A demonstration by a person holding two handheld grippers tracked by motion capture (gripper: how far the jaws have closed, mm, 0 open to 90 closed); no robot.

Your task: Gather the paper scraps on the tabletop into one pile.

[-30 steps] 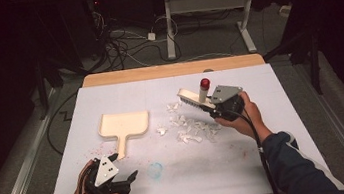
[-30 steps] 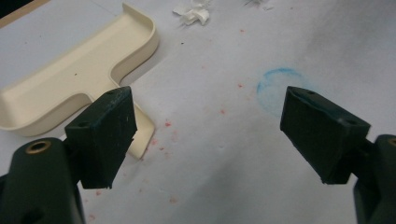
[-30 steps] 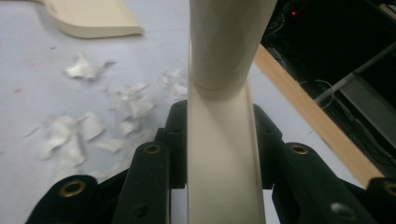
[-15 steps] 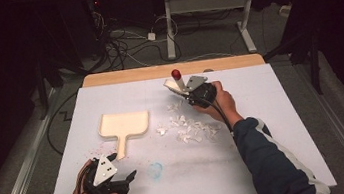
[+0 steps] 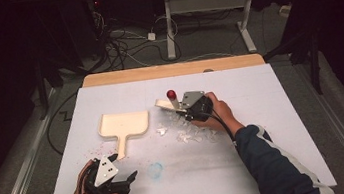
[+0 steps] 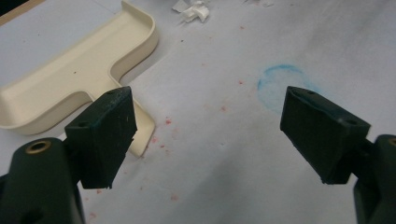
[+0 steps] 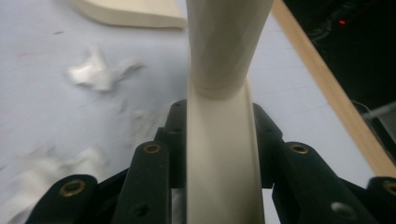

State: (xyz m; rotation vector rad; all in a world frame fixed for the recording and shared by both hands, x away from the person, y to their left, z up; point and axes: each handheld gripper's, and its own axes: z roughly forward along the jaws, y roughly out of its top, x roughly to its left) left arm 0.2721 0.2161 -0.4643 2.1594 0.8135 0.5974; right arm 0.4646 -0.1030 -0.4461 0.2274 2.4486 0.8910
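Note:
A cream brush (image 5: 165,104) with a red knob (image 5: 171,94) on its handle is held at the table's middle by my right gripper (image 5: 193,109), jaws shut on it. In the right gripper view the cream handle (image 7: 224,56) runs up between the jaws of the right gripper (image 7: 219,135). White paper scraps (image 5: 192,134) lie just in front of the brush. To the left lies a cream dustpan (image 5: 123,124), handle toward me. My left gripper (image 5: 128,181) rests near the front left, open and empty; its view shows the left gripper (image 6: 210,126) and the dustpan (image 6: 70,74).
A white sheet (image 5: 283,112) covers the table, with a wooden strip (image 5: 171,70) at the far edge. A faint blue ring (image 5: 155,170) and red specks (image 5: 99,149) mark the sheet near the left gripper. Cables and desk legs are on the floor beyond.
My right gripper has carried the brush leftward from the right of the scraps, then lowered it just behind them. The left gripper has stayed still.

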